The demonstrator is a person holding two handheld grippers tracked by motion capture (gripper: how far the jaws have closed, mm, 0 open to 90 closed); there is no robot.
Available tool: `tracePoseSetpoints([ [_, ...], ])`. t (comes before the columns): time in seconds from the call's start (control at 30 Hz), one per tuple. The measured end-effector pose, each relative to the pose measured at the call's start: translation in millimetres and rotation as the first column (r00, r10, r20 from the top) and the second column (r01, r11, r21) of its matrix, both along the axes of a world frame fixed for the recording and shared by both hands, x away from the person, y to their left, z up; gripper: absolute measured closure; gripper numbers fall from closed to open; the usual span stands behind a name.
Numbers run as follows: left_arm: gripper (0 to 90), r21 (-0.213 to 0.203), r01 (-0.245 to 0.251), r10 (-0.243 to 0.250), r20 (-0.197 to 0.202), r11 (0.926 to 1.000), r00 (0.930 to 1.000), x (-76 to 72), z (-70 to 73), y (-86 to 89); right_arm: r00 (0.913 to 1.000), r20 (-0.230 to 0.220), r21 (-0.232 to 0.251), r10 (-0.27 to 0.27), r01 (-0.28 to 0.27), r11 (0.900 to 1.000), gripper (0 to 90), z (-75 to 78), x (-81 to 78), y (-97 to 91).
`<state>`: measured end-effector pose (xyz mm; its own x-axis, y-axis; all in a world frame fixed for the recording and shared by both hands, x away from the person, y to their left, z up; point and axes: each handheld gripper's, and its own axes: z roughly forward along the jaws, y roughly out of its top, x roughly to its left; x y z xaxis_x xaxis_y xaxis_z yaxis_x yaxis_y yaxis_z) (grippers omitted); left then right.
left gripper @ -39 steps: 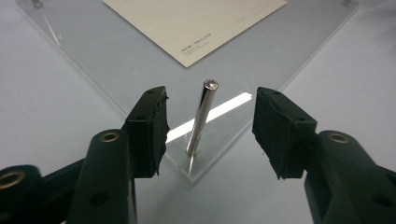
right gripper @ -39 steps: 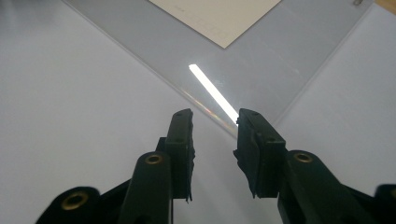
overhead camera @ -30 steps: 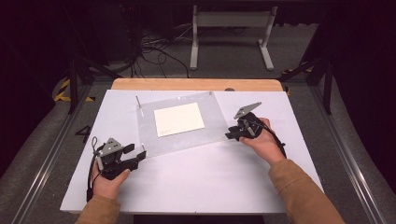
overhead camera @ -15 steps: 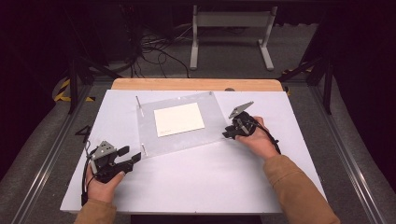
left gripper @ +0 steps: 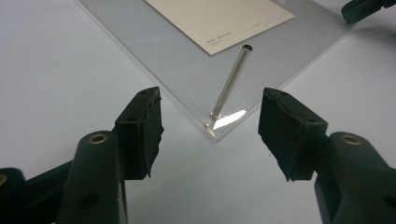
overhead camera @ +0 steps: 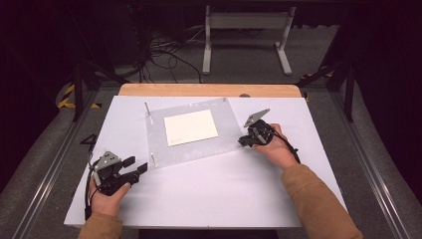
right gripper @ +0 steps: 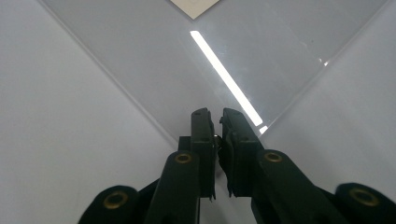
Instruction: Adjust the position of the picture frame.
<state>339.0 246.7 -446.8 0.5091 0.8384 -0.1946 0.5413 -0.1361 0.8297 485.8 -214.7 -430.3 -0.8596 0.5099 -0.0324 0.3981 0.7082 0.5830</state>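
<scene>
Clear sheet point(overhead camera: 199, 149) lay flat on the white table point(overhead camera: 224, 194), mid-table toward the far side, turned a bit askew. A cream card point(overhead camera: 191, 127) sat at its middle; I couldn't tell whether on top or under. A thin metal post point(overhead camera: 151, 159) stood at the sheet's near-left corner, and another post point(overhead camera: 147, 108) stood at the far-left corner.

Your left gripper point(overhead camera: 135, 165) rested low on the near-left of the table, aimed at that near-left corner and just short of it. Its jaws stood roughly half apart and held nothing. In the left gripper view point(left gripper: 210, 135) the near-left post point(left gripper: 231, 79) rose in the gap beyond the pads, apart from both. The card's corner point(left gripper: 219, 18) lay farther off.

Your right gripper point(overhead camera: 241, 141) sat at the sheet's right corner, hand on the table right of it. Its jaws had just been closing. In the right gripper view point(right gripper: 215, 116) they stood all but together with a thin slit left, tips over the sheet's corner point(right gripper: 243, 56). A tiny glint showed in the slit, too small to say what it was or whether it was pinched.
</scene>
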Motion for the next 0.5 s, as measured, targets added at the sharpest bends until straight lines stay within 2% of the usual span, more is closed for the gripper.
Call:
tracePoseSetpoints([
  [0.1, 39.6, -0.008, 0.003, -0.003, -0.004, 1.0000, 1.0000, 1.0, -0.9, 0.9, 0.9962, -0.035, -0.023, 0.080, -0.081, 0.9965, 82.8, 2.5, -3.2, 3.0],
  [0.13, 39.3, -0.008, 0.003, -0.003, -0.004, 1.0000, 1.0000, 1.0, -0.9, 0.9, 0.9962, -0.035, -0.023, 0.080, -0.081, 0.9965, 82.8, 2.5, -3.2, 3.0],
  [0.23, 38.7, -0.017, 0.008, -0.008, -0.013, 0.9998, 0.9999, 1.1, -1.2, 3.0, 0.9829, -0.076, -0.031, 0.168, -0.171, 0.9849, 82.8, 3.7, -14.4, 9.6],
  [0.33, 37.3, -0.033, 0.004, -0.005, -0.022, 0.9994, 0.9997, -0.2, -1.9, 7.3, 0.9711, -0.087, -0.042, 0.222, -0.227, 0.9731, 82.7, 4.2, -24.2, 15.6],
  [0.37, 36.8, -0.030, 0.004, -0.005, -0.025, 0.9995, 0.9997, -1.0, -2.1, 8.7, 0.9643, -0.093, -0.049, 0.248, -0.253, 0.9662, 82.7, 4.6, -29.7, 18.9],
  [0.5, 36.3, -0.030, -0.012, 0.011, -0.021, 0.9995, 0.9997, -4.1, -2.1, 12.9, 0.9480, -0.099, -0.048, 0.303, -0.308, 0.9501, 82.7, 3.9, -45.4, 26.4],
])
